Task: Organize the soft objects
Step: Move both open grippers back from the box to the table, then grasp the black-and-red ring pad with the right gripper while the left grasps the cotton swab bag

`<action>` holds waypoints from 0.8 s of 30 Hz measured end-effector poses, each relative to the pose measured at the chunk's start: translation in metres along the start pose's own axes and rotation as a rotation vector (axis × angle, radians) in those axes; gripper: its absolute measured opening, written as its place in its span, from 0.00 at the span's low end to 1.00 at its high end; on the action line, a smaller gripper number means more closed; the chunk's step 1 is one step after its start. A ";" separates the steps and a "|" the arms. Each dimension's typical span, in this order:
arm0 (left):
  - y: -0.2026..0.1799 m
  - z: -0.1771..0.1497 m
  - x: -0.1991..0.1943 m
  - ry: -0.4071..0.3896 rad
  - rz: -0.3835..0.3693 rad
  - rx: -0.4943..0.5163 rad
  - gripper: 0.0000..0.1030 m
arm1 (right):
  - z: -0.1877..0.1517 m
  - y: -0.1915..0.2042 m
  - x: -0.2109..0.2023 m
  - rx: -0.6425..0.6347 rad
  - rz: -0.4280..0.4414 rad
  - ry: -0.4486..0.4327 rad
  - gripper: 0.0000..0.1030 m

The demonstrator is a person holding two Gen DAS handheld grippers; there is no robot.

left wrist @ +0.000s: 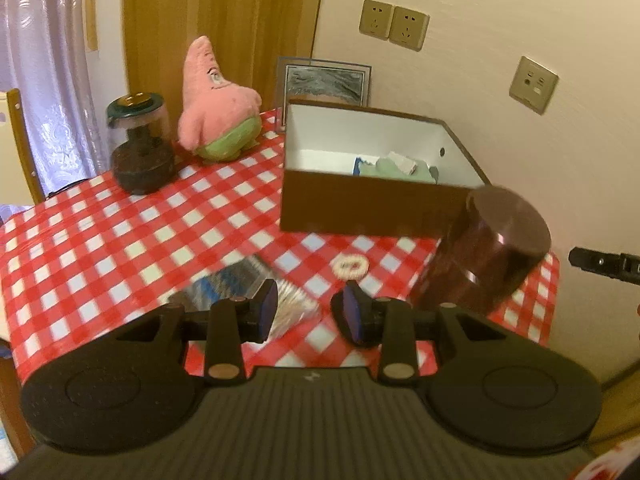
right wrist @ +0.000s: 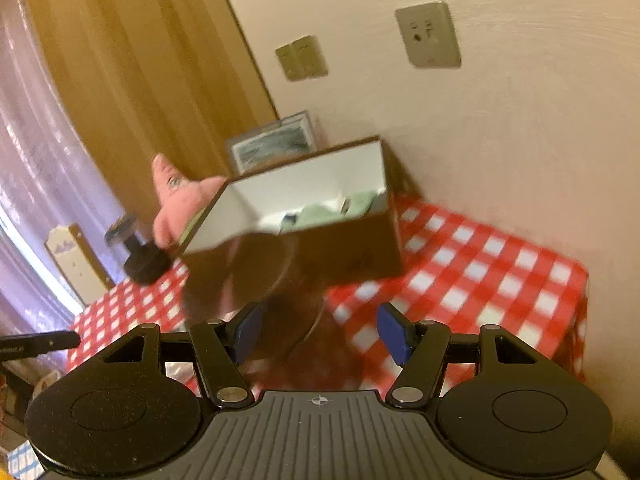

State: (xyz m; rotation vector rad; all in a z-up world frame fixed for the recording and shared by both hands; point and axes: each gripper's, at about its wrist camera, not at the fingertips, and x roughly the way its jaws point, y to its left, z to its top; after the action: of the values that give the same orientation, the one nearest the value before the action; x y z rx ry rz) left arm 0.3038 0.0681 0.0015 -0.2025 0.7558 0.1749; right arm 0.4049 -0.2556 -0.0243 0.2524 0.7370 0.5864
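Both grippers, left gripper (left wrist: 308, 310) and right gripper (right wrist: 318, 330), hover empty with jaws parted before the brown, white-lined cardboard box (left wrist: 362, 210) at frame centre. The pink star-shaped plush toy (left wrist: 214, 104) waits upper left on the checked desk (left wrist: 120, 240); fetching it likely comes next.

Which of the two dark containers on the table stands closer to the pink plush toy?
The clear jar with the green lid, standing beside the pink plush toy. The brown cylinder stands beyond the box.
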 end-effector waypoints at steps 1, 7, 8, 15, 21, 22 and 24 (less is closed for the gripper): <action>0.004 -0.007 -0.007 0.001 -0.001 0.003 0.32 | -0.010 0.009 -0.006 0.000 0.005 0.004 0.62; 0.031 -0.046 -0.048 0.001 -0.008 0.020 0.36 | -0.066 0.061 -0.029 -0.008 0.025 0.037 0.62; 0.035 -0.051 -0.053 0.004 -0.008 0.022 0.38 | -0.075 0.068 -0.030 -0.010 0.032 0.050 0.62; 0.058 -0.082 -0.080 0.014 -0.002 0.019 0.47 | -0.115 0.116 -0.016 -0.074 0.031 0.135 0.62; 0.061 -0.089 -0.068 0.024 -0.005 0.029 0.48 | -0.124 0.139 0.017 -0.156 0.026 0.165 0.62; 0.059 -0.088 -0.062 0.024 -0.004 0.036 0.48 | -0.124 0.141 0.025 -0.172 0.016 0.166 0.62; 0.056 -0.087 -0.051 0.028 -0.001 0.052 0.48 | -0.125 0.143 0.039 -0.193 0.003 0.166 0.62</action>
State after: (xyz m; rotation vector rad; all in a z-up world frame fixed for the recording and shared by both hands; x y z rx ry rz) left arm 0.1969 0.0969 -0.0321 -0.1562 0.7872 0.1518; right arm 0.2827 -0.1146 -0.0768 0.0260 0.8334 0.6818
